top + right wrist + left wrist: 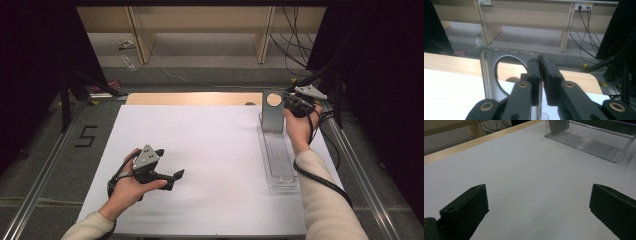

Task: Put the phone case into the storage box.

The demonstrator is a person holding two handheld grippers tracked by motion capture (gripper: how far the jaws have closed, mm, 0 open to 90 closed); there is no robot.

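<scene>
R claw [541, 75] is clamped on the top edge of a grey plate w/ a round hole [273, 112], which stands upright at the far end of a clear ribbed tray [280, 165] on the right side of the white counter [210, 150]. L claw [170, 176] hovers wide open over the bare counter near the front left, well apart from tray & plate.

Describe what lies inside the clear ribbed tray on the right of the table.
In the clear tray, a grey plate with a round hole stands at the far end, pinched by the right gripper. Its ribbed floor otherwise looks bare; the plate hides the tray's far end.
</scene>
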